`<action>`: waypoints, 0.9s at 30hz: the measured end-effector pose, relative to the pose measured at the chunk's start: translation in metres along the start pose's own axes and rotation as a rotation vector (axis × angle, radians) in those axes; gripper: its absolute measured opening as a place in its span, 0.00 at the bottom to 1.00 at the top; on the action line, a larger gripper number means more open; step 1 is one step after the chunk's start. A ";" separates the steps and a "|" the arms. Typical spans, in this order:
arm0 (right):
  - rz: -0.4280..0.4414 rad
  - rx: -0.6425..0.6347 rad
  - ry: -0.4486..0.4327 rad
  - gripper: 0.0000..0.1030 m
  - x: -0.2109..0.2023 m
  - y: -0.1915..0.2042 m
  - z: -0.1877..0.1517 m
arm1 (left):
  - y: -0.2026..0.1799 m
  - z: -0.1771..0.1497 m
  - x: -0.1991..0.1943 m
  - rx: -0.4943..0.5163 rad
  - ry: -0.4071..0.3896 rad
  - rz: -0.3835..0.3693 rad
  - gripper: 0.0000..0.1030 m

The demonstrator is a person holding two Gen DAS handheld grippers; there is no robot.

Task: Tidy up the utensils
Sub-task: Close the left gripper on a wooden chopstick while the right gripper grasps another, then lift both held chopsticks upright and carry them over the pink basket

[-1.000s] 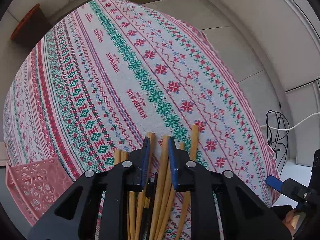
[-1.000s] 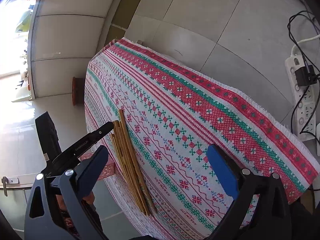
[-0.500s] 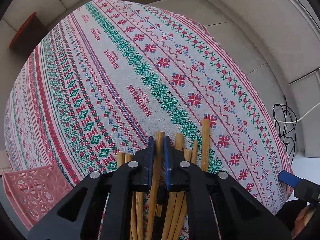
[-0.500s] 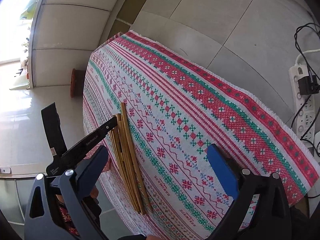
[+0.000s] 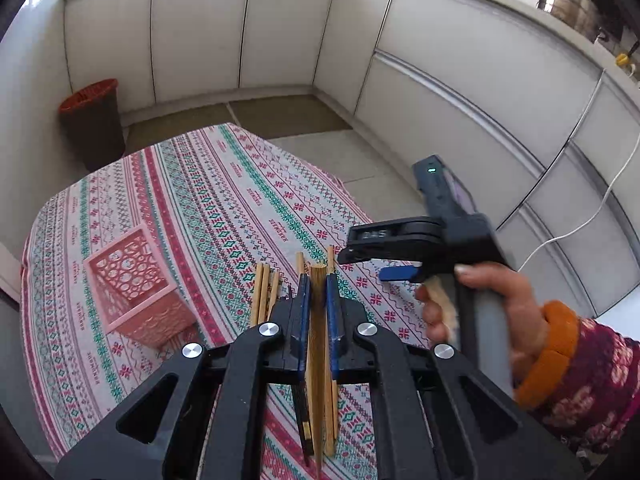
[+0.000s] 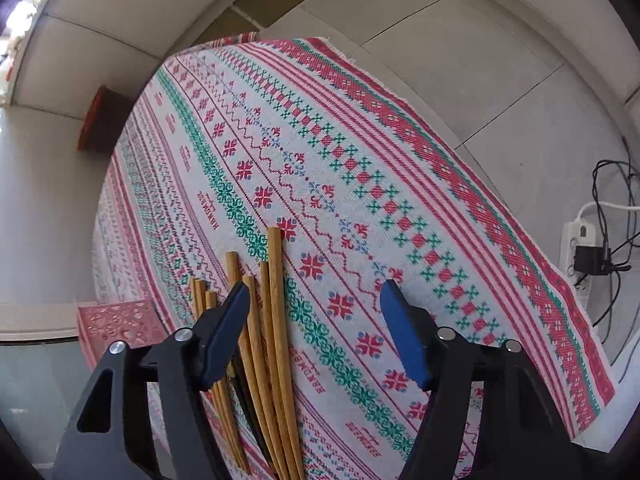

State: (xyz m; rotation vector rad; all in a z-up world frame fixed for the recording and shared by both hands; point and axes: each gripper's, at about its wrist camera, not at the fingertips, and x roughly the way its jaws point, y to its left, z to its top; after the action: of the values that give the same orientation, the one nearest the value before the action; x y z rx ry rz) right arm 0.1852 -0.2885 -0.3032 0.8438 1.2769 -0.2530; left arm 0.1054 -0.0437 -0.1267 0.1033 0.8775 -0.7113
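My left gripper (image 5: 318, 300) is shut on one wooden chopstick (image 5: 319, 280) and holds it above the patterned tablecloth (image 5: 208, 200). Several more chopsticks (image 5: 262, 292) lie on the cloth under it. A pink lattice basket (image 5: 132, 284) stands to their left. In the right wrist view, my right gripper (image 6: 316, 292) hangs over the chopstick pile (image 6: 276, 300). Its jaws are closing, with chopsticks lying below the gap and the pads not pressing on them. The left wrist view shows the right gripper (image 5: 368, 266) held in a hand (image 5: 492, 304).
A dark bin with a red rim (image 5: 92, 120) stands on the floor beyond the table. A power strip with cables (image 6: 580, 248) lies on the floor right of the table. White cabinets (image 5: 460, 92) line the room. The cloth's edge (image 6: 480, 184) hangs off the table.
My left gripper closed on one chopstick, rose and tilted up, bringing the cabinets into view. My right gripper moved over the chopstick pile and its jaws narrowed.
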 end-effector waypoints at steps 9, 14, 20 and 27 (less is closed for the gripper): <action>-0.234 -0.021 -0.037 0.37 0.021 0.036 0.011 | 0.021 -0.005 -0.060 -0.034 -0.150 -0.053 0.06; -0.340 0.021 -0.079 0.20 0.031 0.049 0.013 | 0.027 -0.006 -0.065 -0.046 -0.175 -0.066 0.06; -0.227 -0.026 -0.118 0.08 0.024 0.048 -0.008 | 0.031 -0.006 -0.077 -0.081 -0.201 -0.064 0.06; -0.096 -0.123 -0.262 0.08 -0.060 0.020 -0.053 | 0.024 -0.007 -0.108 -0.095 -0.249 0.039 0.06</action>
State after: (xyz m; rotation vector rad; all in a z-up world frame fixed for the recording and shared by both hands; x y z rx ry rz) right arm 0.1398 -0.2554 -0.2422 0.6229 1.0768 -0.3457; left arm 0.0688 0.0340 -0.0571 -0.0524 0.6679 -0.6292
